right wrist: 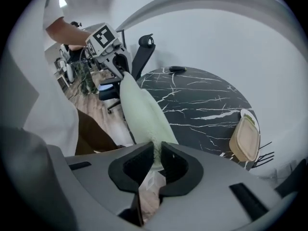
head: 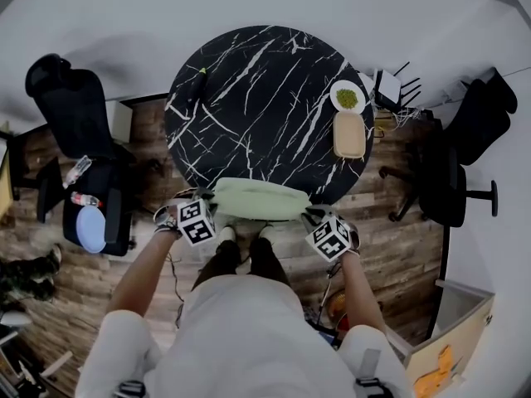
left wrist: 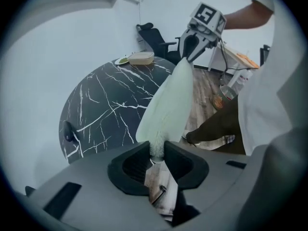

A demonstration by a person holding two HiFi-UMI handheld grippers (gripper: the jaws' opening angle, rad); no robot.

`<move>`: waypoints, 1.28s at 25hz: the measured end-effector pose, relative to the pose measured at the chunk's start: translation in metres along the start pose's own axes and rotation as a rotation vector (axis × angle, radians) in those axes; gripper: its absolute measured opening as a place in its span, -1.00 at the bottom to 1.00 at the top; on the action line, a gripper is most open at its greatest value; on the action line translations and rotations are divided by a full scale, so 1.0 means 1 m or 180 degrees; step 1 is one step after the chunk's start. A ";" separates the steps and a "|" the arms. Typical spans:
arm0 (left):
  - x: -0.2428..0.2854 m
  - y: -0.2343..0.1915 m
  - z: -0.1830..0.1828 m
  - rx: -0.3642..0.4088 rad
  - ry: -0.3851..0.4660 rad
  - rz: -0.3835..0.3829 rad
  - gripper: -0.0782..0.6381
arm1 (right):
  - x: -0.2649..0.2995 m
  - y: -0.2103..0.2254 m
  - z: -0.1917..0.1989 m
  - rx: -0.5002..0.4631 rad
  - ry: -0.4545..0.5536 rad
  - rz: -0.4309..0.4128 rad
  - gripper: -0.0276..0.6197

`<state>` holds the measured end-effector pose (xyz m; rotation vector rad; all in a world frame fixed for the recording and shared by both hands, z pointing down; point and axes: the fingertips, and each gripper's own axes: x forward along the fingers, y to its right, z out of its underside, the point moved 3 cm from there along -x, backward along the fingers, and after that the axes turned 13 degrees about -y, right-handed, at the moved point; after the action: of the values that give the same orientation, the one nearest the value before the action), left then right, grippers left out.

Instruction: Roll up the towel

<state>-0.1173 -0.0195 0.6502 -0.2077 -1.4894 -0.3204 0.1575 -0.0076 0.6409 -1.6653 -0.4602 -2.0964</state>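
Observation:
A pale green towel (head: 259, 199) hangs stretched between my two grippers at the near edge of the round black marble table (head: 249, 98). My left gripper (head: 205, 210) is shut on the towel's left end; in the left gripper view the towel (left wrist: 166, 107) runs from the pinching jaws up to the right gripper (left wrist: 190, 49). My right gripper (head: 315, 220) is shut on the right end; in the right gripper view the towel (right wrist: 142, 114) spans from its jaws to the left gripper (right wrist: 120, 64). The towel's middle rests over the table rim.
A white plate of green food (head: 347, 98) and a tan lidded container (head: 349, 133) sit at the table's right edge. A small dark object (head: 199, 80) lies at the left. Black office chairs (head: 70, 114) (head: 452, 172) flank the table on the wooden floor.

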 end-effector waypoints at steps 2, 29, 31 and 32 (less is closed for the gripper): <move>0.007 -0.017 -0.006 -0.0112 -0.0015 0.0032 -0.52 | 0.009 0.017 -0.008 0.0157 -0.0057 -0.0084 -0.77; -0.237 -0.052 -0.041 -0.2039 0.3474 -0.0710 -0.75 | -0.241 0.045 -0.111 0.1123 0.3195 0.1247 -0.90; -0.265 -0.041 -0.045 -0.2079 0.3678 -0.0737 -0.75 | -0.270 0.028 -0.127 0.0995 0.3397 0.1229 -0.91; -0.274 -0.037 -0.046 -0.2092 0.3744 -0.0746 -0.75 | -0.282 0.020 -0.134 0.0954 0.3491 0.1204 -0.91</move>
<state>-0.0999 -0.0468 0.3720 -0.2907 -0.2038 -0.9290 0.1101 -0.0582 0.3361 -0.2567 -0.0675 -2.1272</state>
